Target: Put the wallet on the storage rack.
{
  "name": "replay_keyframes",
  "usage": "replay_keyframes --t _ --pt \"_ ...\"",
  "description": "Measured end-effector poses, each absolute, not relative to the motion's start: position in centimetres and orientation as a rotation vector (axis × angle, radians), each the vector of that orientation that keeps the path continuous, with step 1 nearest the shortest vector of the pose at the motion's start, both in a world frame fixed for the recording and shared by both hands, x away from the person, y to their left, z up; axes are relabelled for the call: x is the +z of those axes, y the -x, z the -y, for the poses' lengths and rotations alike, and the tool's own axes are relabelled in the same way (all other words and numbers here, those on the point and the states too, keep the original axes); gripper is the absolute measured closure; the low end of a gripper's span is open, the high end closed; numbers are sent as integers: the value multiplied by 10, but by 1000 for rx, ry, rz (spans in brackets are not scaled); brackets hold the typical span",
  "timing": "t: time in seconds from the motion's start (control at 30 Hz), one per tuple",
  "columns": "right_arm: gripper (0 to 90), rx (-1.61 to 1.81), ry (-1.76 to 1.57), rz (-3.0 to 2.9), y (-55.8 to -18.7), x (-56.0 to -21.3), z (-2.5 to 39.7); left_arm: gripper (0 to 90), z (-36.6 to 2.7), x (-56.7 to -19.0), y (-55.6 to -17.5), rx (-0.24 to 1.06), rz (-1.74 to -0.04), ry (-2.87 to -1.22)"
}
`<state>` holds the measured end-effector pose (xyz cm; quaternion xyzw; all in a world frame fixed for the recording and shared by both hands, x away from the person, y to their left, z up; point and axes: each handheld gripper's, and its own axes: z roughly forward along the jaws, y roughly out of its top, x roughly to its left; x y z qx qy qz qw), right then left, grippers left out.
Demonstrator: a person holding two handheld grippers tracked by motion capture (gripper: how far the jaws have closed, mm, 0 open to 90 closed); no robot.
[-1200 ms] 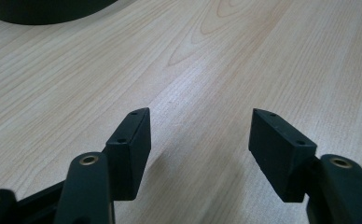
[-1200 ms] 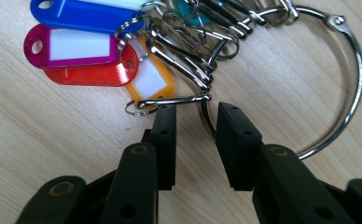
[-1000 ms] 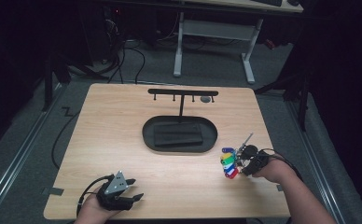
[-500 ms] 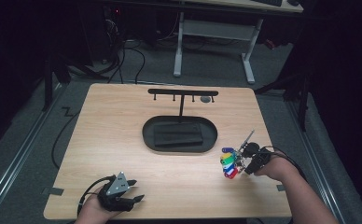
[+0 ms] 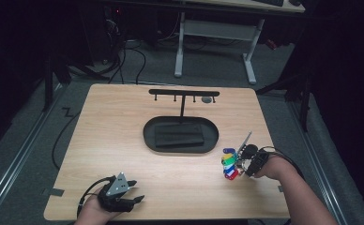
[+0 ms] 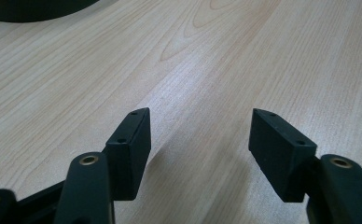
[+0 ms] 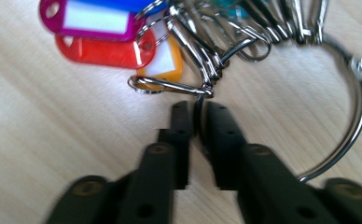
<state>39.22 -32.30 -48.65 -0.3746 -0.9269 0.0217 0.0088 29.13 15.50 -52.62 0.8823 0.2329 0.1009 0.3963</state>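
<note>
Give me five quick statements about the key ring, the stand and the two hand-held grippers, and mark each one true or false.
1. The right hand-held gripper is shut on the key ring. True.
2. The left hand-held gripper grips a key tag. False: its jaws stand open over bare table.
3. The key ring hangs from the stand. False: it lies on the table at the right gripper.
4. Coloured tags are on the ring. True.
5. The black tray sits at the table's near left corner. False: it sits mid-table, under the stand.
</note>
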Motion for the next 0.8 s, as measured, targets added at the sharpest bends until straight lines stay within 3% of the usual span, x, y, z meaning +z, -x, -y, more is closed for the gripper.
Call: replay_keyframes --t 0.33,0.8 --pt "872 166 1048 2955 -378 -484 305 395 -153 -526 -291 256 -582 -2241" --pt "871 -12 1236 2959 -358 -438 308 395 -151 -526 -290 258 -581 -2241"
